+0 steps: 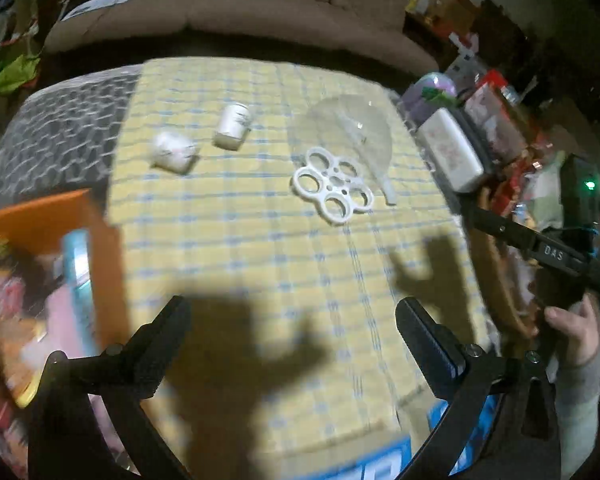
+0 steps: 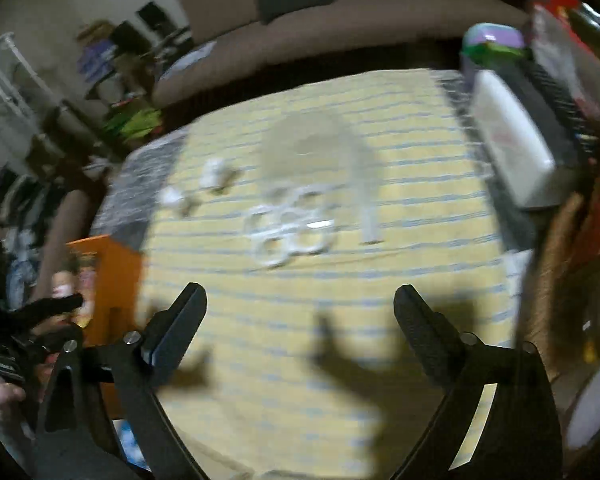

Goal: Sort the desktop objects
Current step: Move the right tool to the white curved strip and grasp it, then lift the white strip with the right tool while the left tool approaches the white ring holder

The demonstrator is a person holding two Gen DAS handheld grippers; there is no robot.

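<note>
- Left wrist view: left tongs [image 1: 292,344] spread wide and empty above the near part of the surface [image 1: 260,248]. White ring tray [image 1: 332,186] straight ahead at mid-surface, touching the clear dome [image 1: 348,132] behind it; two white bottles [image 1: 232,126] tipped over toward the far left edge.
- Right wrist view: right tongs [image 2: 300,320] likewise wide, nothing held. Ring tray [image 2: 288,232] dead ahead, bottles [image 2: 214,172] further left, so probably nearer the left hand.
</note>
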